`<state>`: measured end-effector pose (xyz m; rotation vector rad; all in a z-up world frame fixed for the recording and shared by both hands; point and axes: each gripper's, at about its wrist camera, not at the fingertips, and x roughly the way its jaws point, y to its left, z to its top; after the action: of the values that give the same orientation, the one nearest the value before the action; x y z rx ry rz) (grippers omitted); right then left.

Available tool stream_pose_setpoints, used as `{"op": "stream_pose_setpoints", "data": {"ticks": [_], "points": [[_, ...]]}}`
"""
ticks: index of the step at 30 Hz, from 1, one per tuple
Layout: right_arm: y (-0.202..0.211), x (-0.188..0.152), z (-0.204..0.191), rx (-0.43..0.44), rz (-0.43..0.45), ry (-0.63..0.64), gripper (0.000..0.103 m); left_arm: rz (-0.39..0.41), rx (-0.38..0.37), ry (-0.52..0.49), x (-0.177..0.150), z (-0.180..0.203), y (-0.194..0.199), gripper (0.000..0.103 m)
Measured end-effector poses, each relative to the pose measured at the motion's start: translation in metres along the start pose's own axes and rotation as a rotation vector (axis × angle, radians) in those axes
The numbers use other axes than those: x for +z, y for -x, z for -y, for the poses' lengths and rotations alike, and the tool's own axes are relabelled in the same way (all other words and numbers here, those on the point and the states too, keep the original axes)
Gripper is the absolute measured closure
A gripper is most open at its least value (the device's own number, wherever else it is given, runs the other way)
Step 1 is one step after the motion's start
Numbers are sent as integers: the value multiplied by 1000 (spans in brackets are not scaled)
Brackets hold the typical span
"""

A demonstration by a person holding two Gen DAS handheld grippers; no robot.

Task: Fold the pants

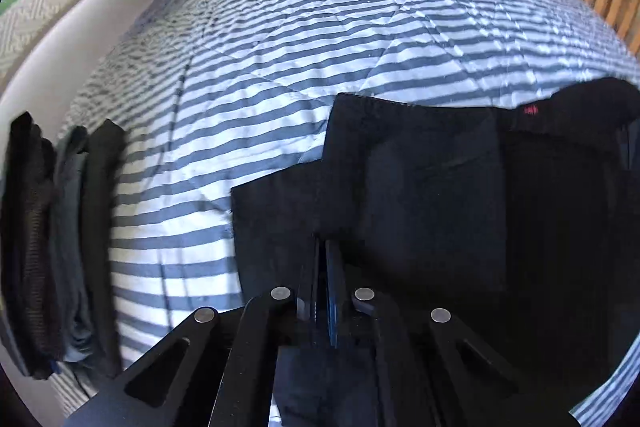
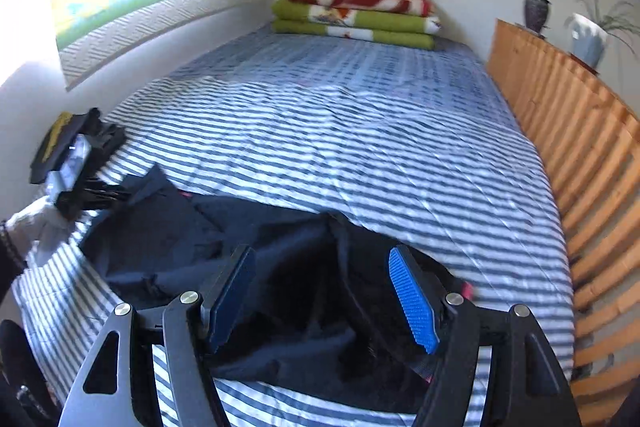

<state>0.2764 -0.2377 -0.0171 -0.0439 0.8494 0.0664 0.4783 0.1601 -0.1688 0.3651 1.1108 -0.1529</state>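
Left wrist view: left gripper (image 1: pixel 322 247) fingers clenched on black pants (image 1: pixel 440 195), partly folded on the striped bed (image 1: pixel 248 39). Right gripper (image 2: pixel 320 291) hovers released above them.

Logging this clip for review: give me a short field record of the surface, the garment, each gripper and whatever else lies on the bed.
surface: striped bedspread
garment: black pants, partly folded
left gripper: shut on the pants
right gripper: open, fingers apart over the pants
bed head: folded blankets
left edge: stack of folded clothes
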Motion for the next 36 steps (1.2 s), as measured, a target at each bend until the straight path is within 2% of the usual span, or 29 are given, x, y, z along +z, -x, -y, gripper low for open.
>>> {"op": "stream_pose_setpoints", "data": {"ticks": [3,6,8,10,11,14,18,20,21,24,25,27,28,29,31,33,36], "points": [[-5,-23,26,-52,-38,-75,37,5,6,46,-16,-14,11,101],[-8,-46,44,-98,-69,-97,37,16,136,156,-35,-44,20,100],[-11,-62,54,-127,-98,-99,37,-23,178,204,-43,-59,13,100],[-13,-76,60,-139,-125,-105,37,-76,116,220,-47,-64,5,95],[-14,-81,62,-139,-134,-107,37,-72,117,225,-48,-64,6,95],[-18,-91,62,-108,-153,-111,37,-4,136,216,-47,-55,23,91],[-36,-87,58,-87,-165,-103,37,56,73,146,-42,-26,47,91],[-57,-84,59,-93,-206,-126,37,80,35,100,-42,-5,59,91],[-67,-84,58,-105,-227,-128,37,85,14,80,-42,4,63,91],[-105,-92,52,-262,-332,-50,38,105,-47,21,-44,30,79,90],[-112,-95,53,-284,-357,-53,38,112,-53,-7,-47,39,84,89],[-108,-96,56,-285,-342,-103,38,130,-44,-46,-55,50,93,82],[-100,-95,52,-297,-324,-114,38,136,-44,-60,-59,54,96,74],[-91,-95,44,-286,-298,-110,38,143,-44,-65,-63,55,99,69],[-69,-99,17,-187,-255,-94,38,150,-29,-53,-70,49,102,67],[-47,-107,-28,-73,-222,-37,38,143,-33,0,-77,32,102,66],[-37,-120,-86,16,-231,51,38,100,-62,125,-88,-3,94,56]]}}
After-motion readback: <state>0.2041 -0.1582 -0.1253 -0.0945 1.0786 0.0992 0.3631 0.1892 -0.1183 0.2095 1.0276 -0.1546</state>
